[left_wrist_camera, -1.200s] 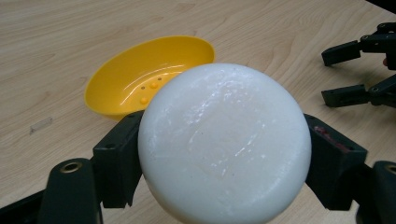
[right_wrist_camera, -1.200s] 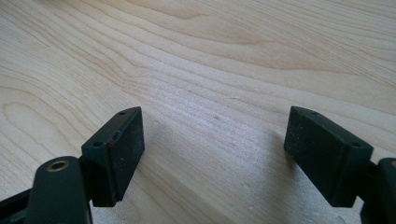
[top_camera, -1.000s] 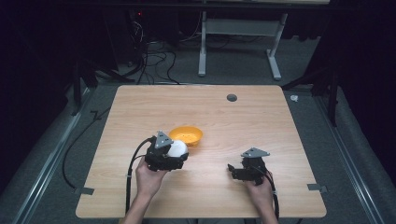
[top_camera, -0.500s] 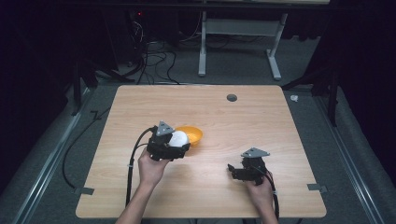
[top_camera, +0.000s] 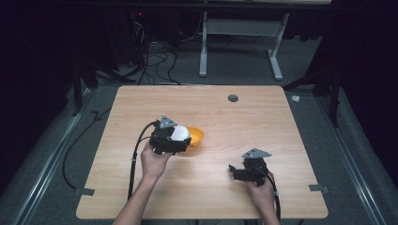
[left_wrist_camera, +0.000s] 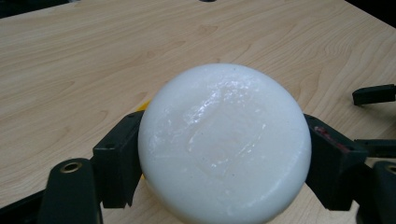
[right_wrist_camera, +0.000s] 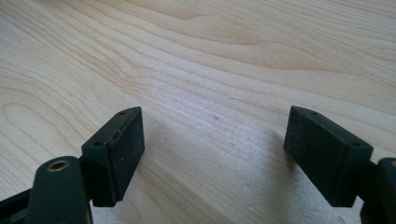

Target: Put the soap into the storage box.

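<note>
A: Tabletop (top_camera: 263, 122) first?
B: Wood, orange bowl (top_camera: 196, 136) near its middle.
A: Left gripper (left_wrist_camera: 224, 154)?
B: Jaws clamped on the white ball (left_wrist_camera: 224, 144), one either side. Ball sits between them, held up beside the bowl, partly overlapping it in the high view.
A: Right gripper (right_wrist_camera: 229, 158)?
B: Jaws wide apart, nothing between, low over bare wood, well apart from the bowl.
</note>
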Available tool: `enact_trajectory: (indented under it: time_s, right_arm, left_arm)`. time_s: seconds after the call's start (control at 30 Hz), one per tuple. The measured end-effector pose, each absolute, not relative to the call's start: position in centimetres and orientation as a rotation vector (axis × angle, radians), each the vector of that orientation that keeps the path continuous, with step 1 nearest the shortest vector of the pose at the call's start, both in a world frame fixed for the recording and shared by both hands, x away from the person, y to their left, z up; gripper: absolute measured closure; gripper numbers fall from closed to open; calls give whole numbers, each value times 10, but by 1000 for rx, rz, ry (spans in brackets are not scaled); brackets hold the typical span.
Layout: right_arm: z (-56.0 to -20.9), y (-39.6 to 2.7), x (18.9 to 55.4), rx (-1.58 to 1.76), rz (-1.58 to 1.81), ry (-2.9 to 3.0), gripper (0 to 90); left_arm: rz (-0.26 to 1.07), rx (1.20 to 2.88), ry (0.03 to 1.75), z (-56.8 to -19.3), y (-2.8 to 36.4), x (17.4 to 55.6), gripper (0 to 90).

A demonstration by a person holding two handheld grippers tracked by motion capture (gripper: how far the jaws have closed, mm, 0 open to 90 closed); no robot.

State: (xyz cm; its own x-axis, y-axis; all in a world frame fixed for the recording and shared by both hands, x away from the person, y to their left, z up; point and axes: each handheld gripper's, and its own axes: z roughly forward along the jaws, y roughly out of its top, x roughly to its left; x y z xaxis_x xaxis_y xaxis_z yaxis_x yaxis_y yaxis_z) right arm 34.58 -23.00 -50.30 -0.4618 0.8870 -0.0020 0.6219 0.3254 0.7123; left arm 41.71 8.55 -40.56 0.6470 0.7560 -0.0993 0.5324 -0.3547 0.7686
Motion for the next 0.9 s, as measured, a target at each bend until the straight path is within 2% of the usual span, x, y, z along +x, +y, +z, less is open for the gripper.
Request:
enact_trajectory:
  time_s: [0.9]
  right_arm:
    - [-503, -230, 346, 1334, 922, 2204, 211]
  left_arm:
    - [351, 2089, 1081, -428, 67, 451, 245]
